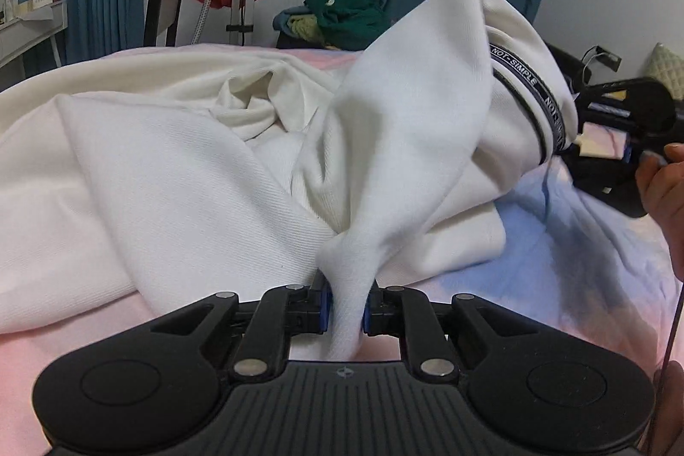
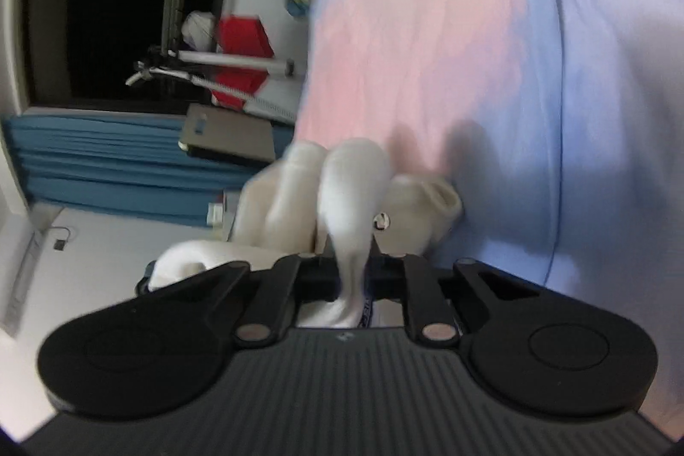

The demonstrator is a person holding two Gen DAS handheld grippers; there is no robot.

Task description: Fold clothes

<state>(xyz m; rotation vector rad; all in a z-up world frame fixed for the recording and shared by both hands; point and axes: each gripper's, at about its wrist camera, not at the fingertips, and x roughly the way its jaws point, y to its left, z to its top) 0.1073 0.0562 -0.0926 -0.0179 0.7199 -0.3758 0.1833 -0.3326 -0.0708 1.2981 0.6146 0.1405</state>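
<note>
Left gripper [image 1: 345, 313] and right gripper [image 2: 351, 280], fingers clamped on folds of a white knit garment [image 1: 179, 165] over a pink-and-blue bedsheet [image 1: 577, 242]; right gripper at 3 o'clock.

The white garment [image 1: 171, 165] is a matt knit cloth with a fine ribbed weave, its dark woven band [image 1: 519, 80] smoother. The bedsheet [image 1: 577, 242] under it looks soft, matt cotton (pink fading to blue). The left gripper [image 1: 345, 310] is matt black plastic with shiny metal rivets.
</note>
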